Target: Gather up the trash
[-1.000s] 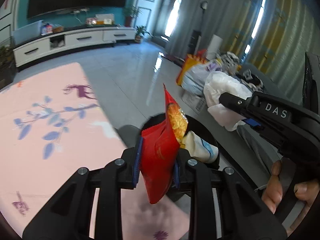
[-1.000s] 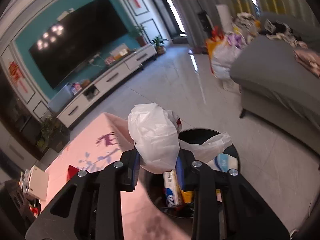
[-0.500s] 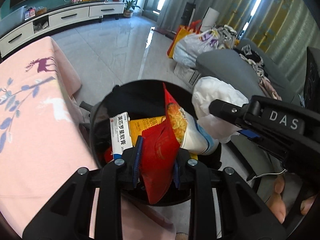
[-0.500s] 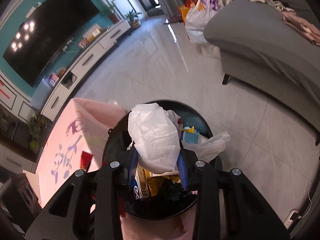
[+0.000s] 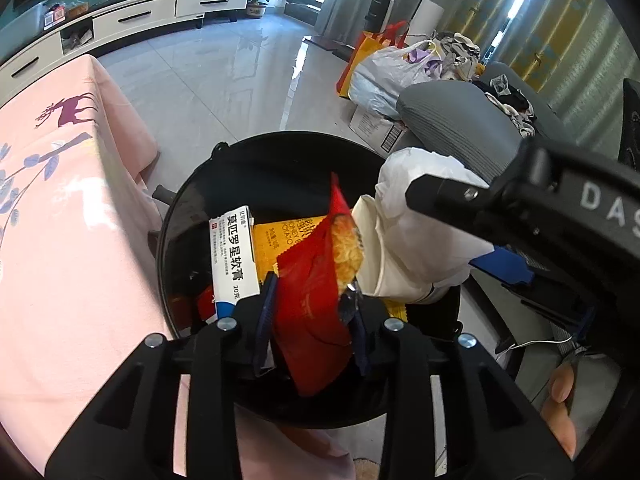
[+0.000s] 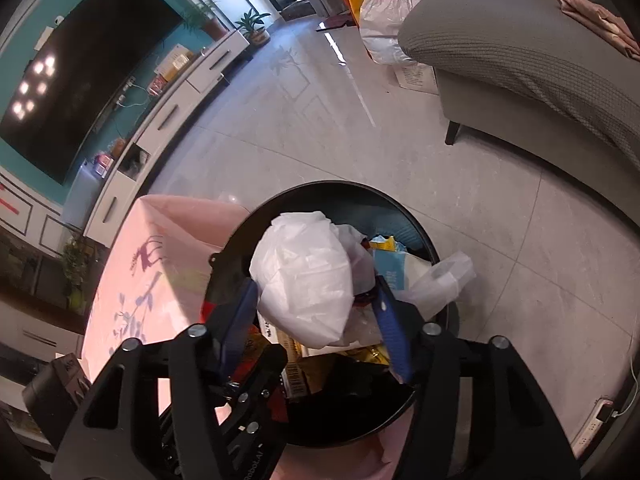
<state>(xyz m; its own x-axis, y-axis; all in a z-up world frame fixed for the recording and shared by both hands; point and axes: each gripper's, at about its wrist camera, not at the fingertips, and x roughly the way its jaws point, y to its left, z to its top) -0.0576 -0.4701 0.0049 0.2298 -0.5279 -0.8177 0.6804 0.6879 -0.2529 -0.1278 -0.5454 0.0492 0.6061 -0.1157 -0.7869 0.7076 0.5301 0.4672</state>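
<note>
Red and shiny, a snack bag [image 5: 316, 300] is seen between the blue pads of the left hand-held gripper [image 5: 312, 320], right over a round black trash bin [image 5: 280, 152]. The jaws of this hand-held gripper have just been opening; the bag is still between them, but it cannot be told if the pads still press on it. A white plastic bag [image 6: 308, 280] is seen between the blue pads of the right hand-held gripper [image 6: 316, 320], over the same bin. These jaws have just been opening too, and they are now spread wide, with a gap seen beside the bag on each side, so the bag is not squeezed. Inside the bin, a white box with blue letters [image 5: 234, 260], a yellow packet [image 5: 280, 240] and other trash are piled up. A pink cloth with a deer picture [image 5: 60, 200] is spread over the worktop just beside the bin. A grey sofa [image 6: 540, 52] is seen on the far side of the shiny tile floor [image 6: 440, 160]. Full bags [image 5: 388, 68] are set on the floor by the sofa. A long white cabinet [image 5: 132, 16] and a big dark TV [image 6: 88, 80] are seen at the teal wall, far from the bin.
</note>
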